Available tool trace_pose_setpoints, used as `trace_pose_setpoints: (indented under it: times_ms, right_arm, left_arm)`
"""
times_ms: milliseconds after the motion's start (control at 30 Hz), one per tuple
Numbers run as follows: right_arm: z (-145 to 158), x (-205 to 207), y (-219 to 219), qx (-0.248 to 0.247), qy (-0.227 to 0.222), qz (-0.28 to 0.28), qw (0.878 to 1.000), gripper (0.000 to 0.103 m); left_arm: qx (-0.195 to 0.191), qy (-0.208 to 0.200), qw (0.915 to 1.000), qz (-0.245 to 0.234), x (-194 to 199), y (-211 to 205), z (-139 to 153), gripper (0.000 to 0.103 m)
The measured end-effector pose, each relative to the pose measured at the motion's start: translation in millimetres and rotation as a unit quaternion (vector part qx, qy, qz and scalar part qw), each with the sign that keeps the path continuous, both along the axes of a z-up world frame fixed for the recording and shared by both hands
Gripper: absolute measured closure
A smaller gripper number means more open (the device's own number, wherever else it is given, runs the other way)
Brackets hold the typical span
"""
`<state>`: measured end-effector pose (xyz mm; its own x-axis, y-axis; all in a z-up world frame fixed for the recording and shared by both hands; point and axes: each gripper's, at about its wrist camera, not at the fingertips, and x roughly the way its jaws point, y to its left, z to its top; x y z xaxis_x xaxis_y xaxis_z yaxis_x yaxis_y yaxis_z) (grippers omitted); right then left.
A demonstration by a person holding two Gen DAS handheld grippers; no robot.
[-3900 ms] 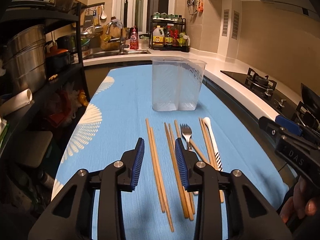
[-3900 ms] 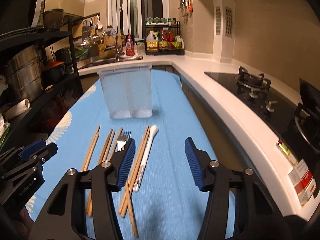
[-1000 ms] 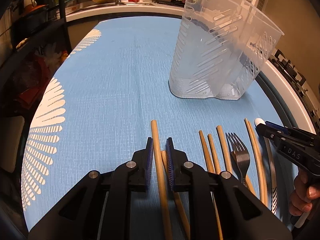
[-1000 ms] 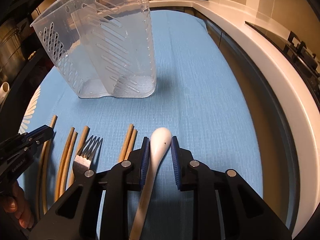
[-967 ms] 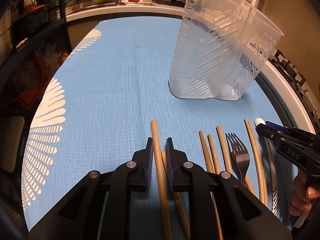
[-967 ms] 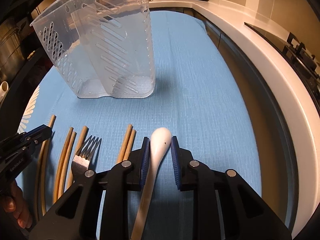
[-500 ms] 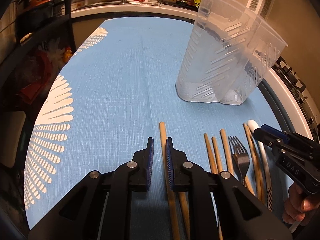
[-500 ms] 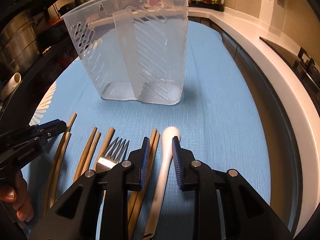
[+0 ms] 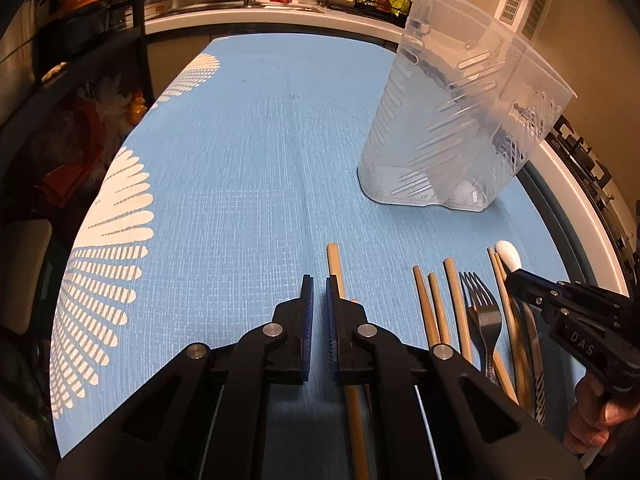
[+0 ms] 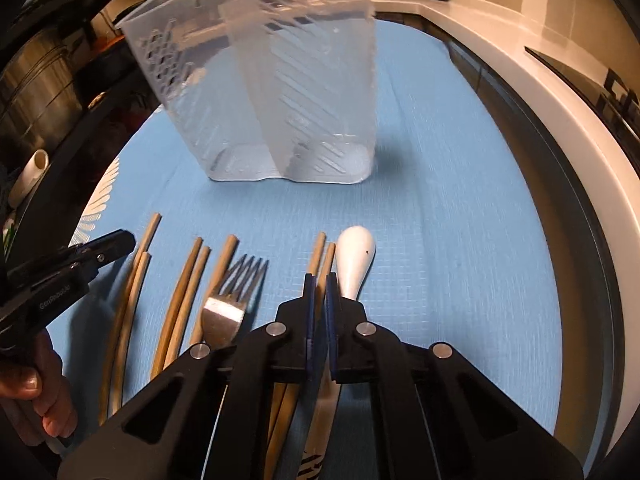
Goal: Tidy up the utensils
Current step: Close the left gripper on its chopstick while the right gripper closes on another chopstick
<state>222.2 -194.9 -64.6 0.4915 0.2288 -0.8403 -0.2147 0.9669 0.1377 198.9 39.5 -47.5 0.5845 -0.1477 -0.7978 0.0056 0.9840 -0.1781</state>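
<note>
Both grippers have closed since the earlier frame: left gripper point(image 9: 318, 286) shut empty beside a chopstick point(image 9: 333, 258), right gripper point(image 10: 318, 284) shut left of the spoon point(image 10: 354, 260), holder point(image 9: 452, 128) standing far right.

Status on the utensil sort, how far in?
Done: nothing; the clear slotted plastic holder stands empty. In hand: nothing clearly gripped. The left claw is shut beside a wooden chopstick, and the right claw is shut beside the white spoon. Left: all chopsticks, the metal fork and the spoon lie on the blue cloth.
</note>
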Motion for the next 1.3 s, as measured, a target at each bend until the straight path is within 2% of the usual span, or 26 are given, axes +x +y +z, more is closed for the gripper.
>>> trace_pose_setpoints:
  times_ms: [133, 367, 567, 700, 900, 1033, 1200, 1300]
  right_arm:
    - [-1.7, 0.3, -4.4, 0.012, 0.003, -0.009, 1.000, 0.095]
    - [-4.0, -1.4, 2.0, -0.003, 0.004, -0.002, 1.000, 0.092]
    - [-3.8, -5.2, 12.0, -0.031, -0.006, 0.007, 0.999, 0.091]
    - [-3.1, -3.4, 7.1, -0.011, 0.007, -0.003, 1.000, 0.092]
    - [-2.9, -2.5, 20.1, -0.038, -0.003, 0.009, 0.999, 0.085]
    - [-2.0, -4.3, 28.8, -0.049, -0.009, 0.015, 0.999, 0.097]
    - [-1.4, -1.7, 22.0, -0.036, 0.003, 0.001, 0.999, 0.097]
    - [-1.6, 2.4, 19.6, -0.031, 0.008, -0.005, 0.999, 0.096]
  left_arm:
    - [-0.002, 0.005, 1.0000, -0.001, 1.1, -0.4, -1.4, 0.096]
    - [-0.018, 0.005, 0.9998, -0.003, 3.2, 1.2, -1.7, 0.096]
    - [-0.007, 0.006, 0.9999, -0.011, 7.0, -8.6, -4.8, 0.095]
    - [-0.002, 0.007, 0.9998, -0.018, 8.2, -17.0, -6.3, 0.095]
    - [0.039, 0.005, 0.9989, -0.026, 9.2, -31.9, -8.8, 0.095]
    - [0.051, 0.002, 0.9983, -0.029, 8.4, -34.6, -8.7, 0.096]
    - [0.024, 0.012, 0.9996, -0.012, 7.2, -16.1, -6.7, 0.096]
    - [0.029, 0.013, 0.9994, -0.012, 6.8, -16.7, -6.8, 0.096]
